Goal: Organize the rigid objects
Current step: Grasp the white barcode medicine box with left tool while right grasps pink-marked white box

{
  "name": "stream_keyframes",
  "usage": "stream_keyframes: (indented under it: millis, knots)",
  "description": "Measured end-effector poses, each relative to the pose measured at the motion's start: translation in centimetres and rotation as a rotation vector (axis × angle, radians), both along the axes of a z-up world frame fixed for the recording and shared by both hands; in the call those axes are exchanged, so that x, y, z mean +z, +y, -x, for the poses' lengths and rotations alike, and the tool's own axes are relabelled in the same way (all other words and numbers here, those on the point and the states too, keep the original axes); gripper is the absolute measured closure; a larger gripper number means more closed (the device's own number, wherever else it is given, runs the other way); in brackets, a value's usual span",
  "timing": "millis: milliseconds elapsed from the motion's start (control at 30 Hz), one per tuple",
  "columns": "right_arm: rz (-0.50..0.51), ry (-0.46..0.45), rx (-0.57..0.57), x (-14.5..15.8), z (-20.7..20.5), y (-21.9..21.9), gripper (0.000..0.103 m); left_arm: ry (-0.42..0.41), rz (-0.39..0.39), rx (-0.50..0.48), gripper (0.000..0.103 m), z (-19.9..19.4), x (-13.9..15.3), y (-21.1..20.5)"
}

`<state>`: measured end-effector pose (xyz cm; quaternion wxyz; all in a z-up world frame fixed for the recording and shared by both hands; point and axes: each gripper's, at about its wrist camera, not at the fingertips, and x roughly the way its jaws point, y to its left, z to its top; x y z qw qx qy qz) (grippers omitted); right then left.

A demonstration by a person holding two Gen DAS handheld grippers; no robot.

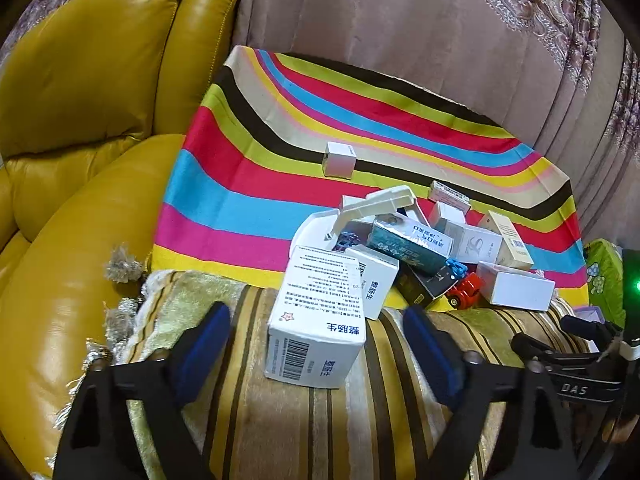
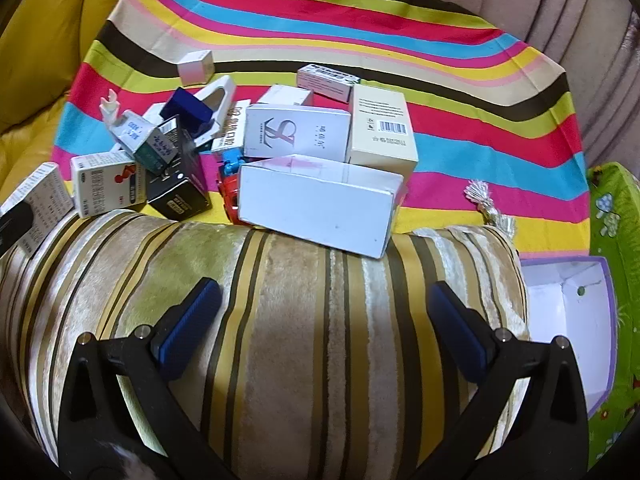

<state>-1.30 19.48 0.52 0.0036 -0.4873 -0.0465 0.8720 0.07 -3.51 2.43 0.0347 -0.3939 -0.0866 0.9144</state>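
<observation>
Behind everything hung a pale pink curtain [image 1: 400, 40], and a yellow leather sofa [image 1: 80, 120] stood at the left side. On the seat lay a striped cloth [image 1: 260, 184] in red, blue, yellow, pink and black bands. A velvet cushion [image 2: 304, 340] with gold and brown stripes lay in front of it, close to both cameras.

Most of the task's things made one loose pile of boxes on the cloth, near the cushion. Among them were a long white box [image 2: 320, 204] whose near end rested on the cushion edge, a cream box [image 2: 382, 128] with a barcode, a grey-white box with a pink emblem [image 2: 296, 132], a teal box [image 1: 408, 244] and a red toy car [image 1: 466, 290]. One small white cube box [image 1: 339, 159] stood alone farther back on the cloth, well apart from the pile.

The left gripper [image 1: 316, 348] had its jaws apart on both sides of a white medicine box [image 1: 320, 324] that lay on the cushion; the blue pads did not touch it. The right gripper [image 2: 322, 328] was wide open above the bare cushion, with nothing between its fingers. At the right stood an open purple-edged box [image 2: 568, 312], white inside.
</observation>
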Motion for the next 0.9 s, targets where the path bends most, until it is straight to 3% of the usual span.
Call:
stream_keyframes:
  millis: [133, 200, 333, 667, 900]
  knots:
    - [0.051, 0.023, 0.012, 0.8, -0.4, 0.8, 0.000, -0.012, -0.023, -0.019, 0.050, 0.0, -0.7, 0.0]
    - [0.090, 0.053, -0.008, 1.4, -0.5, 1.3, 0.000, -0.012, -0.021, -0.019, 0.058, -0.1, -0.9, 0.1]
    - [0.136, 0.078, -0.046, 2.3, 0.3, 1.6, 0.000, -0.008, -0.016, -0.021, 0.059, -0.3, -0.9, 0.4]
    - [0.017, 0.021, -0.086, 1.1, 3.9, -0.7, 0.000, -0.011, -0.018, -0.027, 0.059, -0.3, -1.1, 0.5]
    - [-0.014, -0.005, -0.137, 0.4, 5.4, -0.9, 0.000, -0.003, 0.007, -0.025, 0.059, -0.5, -1.0, 0.9]
